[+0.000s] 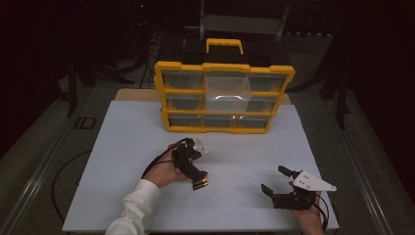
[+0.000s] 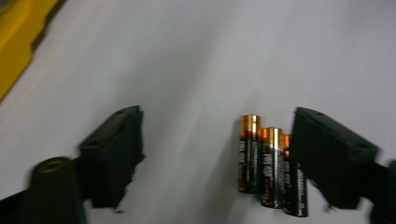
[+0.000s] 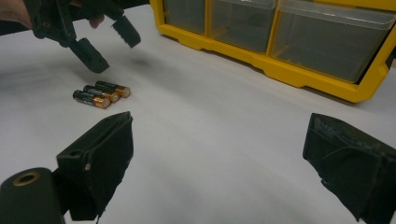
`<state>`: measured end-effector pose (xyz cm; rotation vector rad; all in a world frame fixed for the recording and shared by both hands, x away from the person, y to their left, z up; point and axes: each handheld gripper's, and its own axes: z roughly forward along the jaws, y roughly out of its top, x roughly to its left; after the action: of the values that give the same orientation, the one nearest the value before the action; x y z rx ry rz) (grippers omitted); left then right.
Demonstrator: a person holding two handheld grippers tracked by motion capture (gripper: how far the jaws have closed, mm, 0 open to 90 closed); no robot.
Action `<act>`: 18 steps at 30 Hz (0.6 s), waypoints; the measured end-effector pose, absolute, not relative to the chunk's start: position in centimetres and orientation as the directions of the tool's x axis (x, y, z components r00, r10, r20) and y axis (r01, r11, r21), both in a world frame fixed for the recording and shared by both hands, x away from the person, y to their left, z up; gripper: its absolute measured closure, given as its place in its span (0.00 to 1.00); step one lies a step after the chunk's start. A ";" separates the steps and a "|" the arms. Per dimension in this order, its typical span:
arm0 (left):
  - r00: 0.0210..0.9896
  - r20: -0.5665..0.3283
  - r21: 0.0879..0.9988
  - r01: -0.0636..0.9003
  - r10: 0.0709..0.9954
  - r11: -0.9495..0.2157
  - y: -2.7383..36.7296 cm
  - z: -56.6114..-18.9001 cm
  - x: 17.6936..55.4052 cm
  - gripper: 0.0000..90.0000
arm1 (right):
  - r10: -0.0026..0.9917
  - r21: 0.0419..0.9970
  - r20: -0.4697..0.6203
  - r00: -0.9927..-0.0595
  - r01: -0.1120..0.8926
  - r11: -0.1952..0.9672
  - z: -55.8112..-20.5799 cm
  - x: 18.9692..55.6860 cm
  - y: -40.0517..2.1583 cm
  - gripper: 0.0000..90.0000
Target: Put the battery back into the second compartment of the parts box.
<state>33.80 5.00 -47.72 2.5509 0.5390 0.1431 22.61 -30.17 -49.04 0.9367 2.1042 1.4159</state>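
Observation:
Three black-and-gold batteries (image 1: 199,184) lie side by side on the white tabletop (image 1: 122,147). My left gripper (image 1: 196,177) hangs just over them, pointing down, open. In the left gripper view the batteries (image 2: 271,165) sit between the jaws, close against the right-hand one, with a wide gap to the other. The right gripper view shows the batteries (image 3: 100,93) resting on the table under the left gripper (image 3: 112,46), whose jaws look clear of them. My right gripper (image 1: 275,179) rests near the table's front right, open and holding nothing (image 3: 217,158).
A yellow parts organizer (image 1: 225,68) with clear drawers stands upright at the back of the table; its upper-middle drawer (image 1: 227,90) is pulled forward. The organizer's base (image 3: 289,70) lies ahead of the right gripper. White tabletop stretches between the two grippers.

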 end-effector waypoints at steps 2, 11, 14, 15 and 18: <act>0.920 -0.030 0.516 0.348 0.390 -0.783 5.0 -47.9 33.8 0.42 | 0.736 0.923 0.017 -0.676 0.293 0.248 -49.0 22.6 -30.2 0.09; 0.927 -0.121 0.489 0.367 0.355 -0.791 5.3 -49.0 33.7 0.75 | 0.736 0.924 0.017 -0.676 0.292 0.248 -49.0 22.6 -30.2 0.09; 0.929 -0.130 0.477 0.364 0.346 -0.800 5.3 -49.3 33.7 0.84 | 0.736 0.924 0.017 -0.677 0.291 0.247 -49.0 22.6 -30.2 0.09; 0.929 -0.133 0.476 0.366 0.346 -0.800 5.2 -49.4 33.7 0.87 | 0.736 0.924 0.016 -0.677 0.291 0.247 -49.0 22.6 -30.2 0.09; 0.928 -0.128 0.477 0.367 0.350 -0.799 5.1 -49.5 33.7 0.88 | 0.736 0.924 0.016 -0.676 0.291 0.247 -49.0 22.6 -30.2 0.09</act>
<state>33.67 5.13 -49.47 2.5753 0.5128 -0.0453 22.60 -30.20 -49.03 0.9370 2.1017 1.4182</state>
